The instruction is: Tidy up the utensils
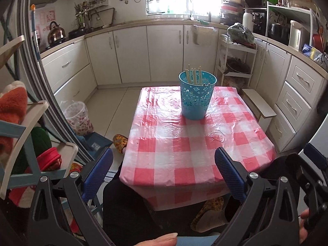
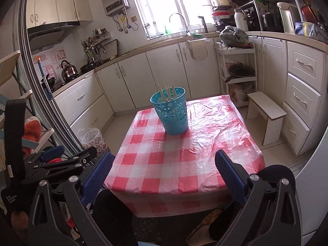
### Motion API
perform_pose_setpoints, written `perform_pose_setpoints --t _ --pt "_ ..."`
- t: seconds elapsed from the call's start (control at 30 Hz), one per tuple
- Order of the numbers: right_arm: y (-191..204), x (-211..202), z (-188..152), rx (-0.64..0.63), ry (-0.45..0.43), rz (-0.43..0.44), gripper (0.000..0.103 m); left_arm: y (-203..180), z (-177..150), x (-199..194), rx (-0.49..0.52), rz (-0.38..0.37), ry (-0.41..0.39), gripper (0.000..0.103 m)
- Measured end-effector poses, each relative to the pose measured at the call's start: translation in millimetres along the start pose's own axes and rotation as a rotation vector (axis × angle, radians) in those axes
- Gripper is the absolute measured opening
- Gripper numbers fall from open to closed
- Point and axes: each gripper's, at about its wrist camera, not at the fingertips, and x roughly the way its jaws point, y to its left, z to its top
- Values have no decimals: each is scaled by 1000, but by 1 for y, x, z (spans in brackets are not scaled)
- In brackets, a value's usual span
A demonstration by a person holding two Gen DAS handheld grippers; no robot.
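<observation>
On the tabletop [image 1: 184,143], covered in a red-and-white checked plastic cloth, stands one blue perforated holder [image 1: 197,95], upright, toward the far edge. Inside it lean pale wooden chopsticks [image 1: 193,75], about five tips showing above the rim; the exact count is hard to tell. Near the holder nothing else lies on the cloth. Well back from the holder, at the near edge, two claws hover: the left claw [image 1: 164,171] has its jaws spread wide with nothing between them, and the right claw [image 2: 164,170] is likewise spread wide and empty. Right of the holder, on the floor, stands one small white stool [image 2: 266,112].
</observation>
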Motion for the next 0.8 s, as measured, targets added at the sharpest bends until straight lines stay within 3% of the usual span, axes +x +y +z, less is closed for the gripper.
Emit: perform_pose_setpoints --t 0.37,0.53,0.67,0.8 --pt "16 -32 -16 -37 -81 -24 96 10 -22 -33 -20 -7 -11 95" --pt "18 -30 -20 -37 -62 -5 96 14 -24 -37 -34 -14 -25 95" --pt "18 -30 -24 -27 -50 7 96 20 -27 -43 -73 -64 -78 95" --pt "16 -29 -26 -16 -46 3 96 18 -27 -44 -53 -41 -94 95"
